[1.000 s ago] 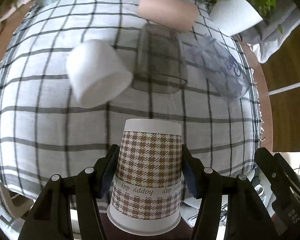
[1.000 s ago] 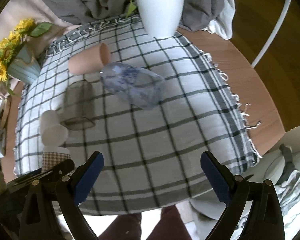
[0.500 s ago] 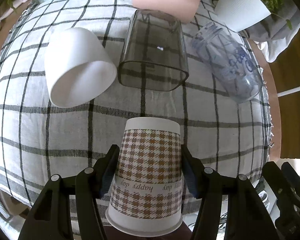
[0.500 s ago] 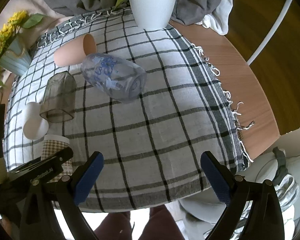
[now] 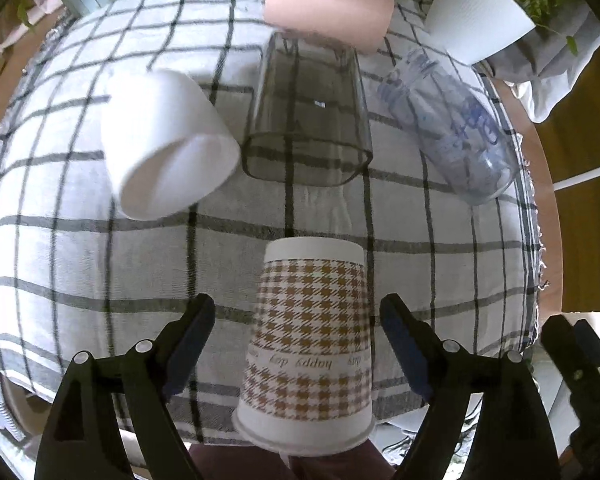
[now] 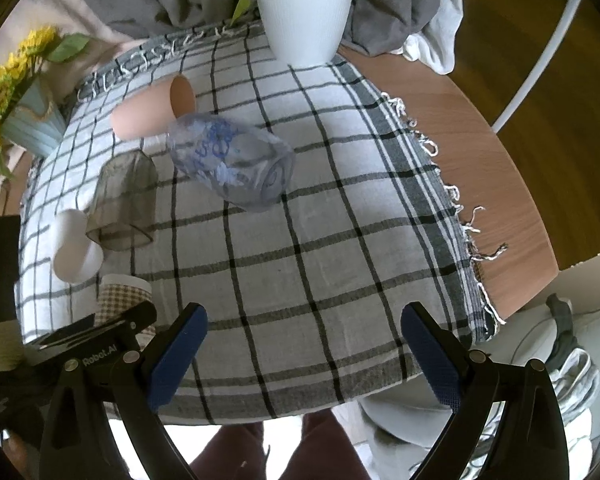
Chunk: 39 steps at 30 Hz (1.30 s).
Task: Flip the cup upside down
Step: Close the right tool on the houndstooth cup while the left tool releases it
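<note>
From my left wrist, the houndstooth paper cup sits dead ahead at twelve o'clock between my left fingers, which stand spread with a gap on either side of the cup wall, touching nothing; the left gripper is therefore parted and empty; the cup's long axis runs straight away from me, its rolled rim toward the camera at six o'clock and its closed base away at twelve, so it reads as mouth-down on the checked cloth near the surface's front edge; the band printed round it says "happy day", and the letters appear inverted, which fits a cup already turned over; beyond it, a white cup lies on its side at eleven o'clock, a smoky glass tumbler at twelve, a pink cup behind that, a clear cup with blue scribble at one o'clock; the scribble is not legible; from my right wrist, the right gripper hangs wide apart over bare cloth, holding nothing; the paper cup shows at nine o'clock, well off to its left, partly hidden behind the left tool, whose arm carries the words "Robot.AI"; the left hand is plainly the nearer one; I judge the flip done and the next move a straight withdrawal toward six o'clock without brushing the cup wall.
</note>
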### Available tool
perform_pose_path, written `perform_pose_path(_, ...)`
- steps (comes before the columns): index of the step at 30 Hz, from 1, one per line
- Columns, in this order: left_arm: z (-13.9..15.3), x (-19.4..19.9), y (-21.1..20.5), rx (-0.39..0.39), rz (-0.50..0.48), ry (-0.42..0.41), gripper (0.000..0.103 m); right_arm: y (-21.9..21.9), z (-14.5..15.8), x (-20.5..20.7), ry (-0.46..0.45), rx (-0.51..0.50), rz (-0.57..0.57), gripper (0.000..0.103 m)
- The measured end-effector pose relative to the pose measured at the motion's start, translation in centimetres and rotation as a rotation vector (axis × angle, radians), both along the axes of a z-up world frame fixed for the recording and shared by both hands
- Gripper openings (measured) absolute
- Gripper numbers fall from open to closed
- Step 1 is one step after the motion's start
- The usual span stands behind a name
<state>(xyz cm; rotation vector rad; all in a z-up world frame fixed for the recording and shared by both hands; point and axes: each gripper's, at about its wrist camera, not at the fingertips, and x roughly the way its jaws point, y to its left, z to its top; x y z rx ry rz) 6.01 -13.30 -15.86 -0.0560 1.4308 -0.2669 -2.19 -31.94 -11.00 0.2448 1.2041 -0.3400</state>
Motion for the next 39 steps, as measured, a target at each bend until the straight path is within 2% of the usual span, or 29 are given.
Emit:
perform_pose_path(3,1.8,-0.4,0.5,0.013,-0.008,-0.046,0.088,0.0,1.3,-0.4,-0.036,-0.006,-0.017,0.098)
perform_pose_path(8,5.0,-1.1,1.9,0.083,-0.007,-0.167,0.093,0.4,3.4,-0.6,-0.1,0.008,-0.015,0.098)
perform_pose_path(17,7.5,-1.4,5.3,0.152,0.024,-0.242,0.096,3.6,3.5,0.8,-0.119,0.089,0.068,0.098)
perform_pose_path(24,6.6,-1.0,8.9,0.183,0.071,-0.217,0.096,6.8,1.6,3.1,-0.072,0.166,0.148,0.098)
perform_pose_path(31,3.9,0.1,10.9,0.219,0.086,-0.163,0.096,9.6,-2.1,6.2,0.046,0.204,0.206,0.093)
perform_pose_path(39,1.2,1.4,11.5,0.19,0.08,-0.11,0.096,10.5,-5.0,8.2,0.147,0.219,0.217,0.089)
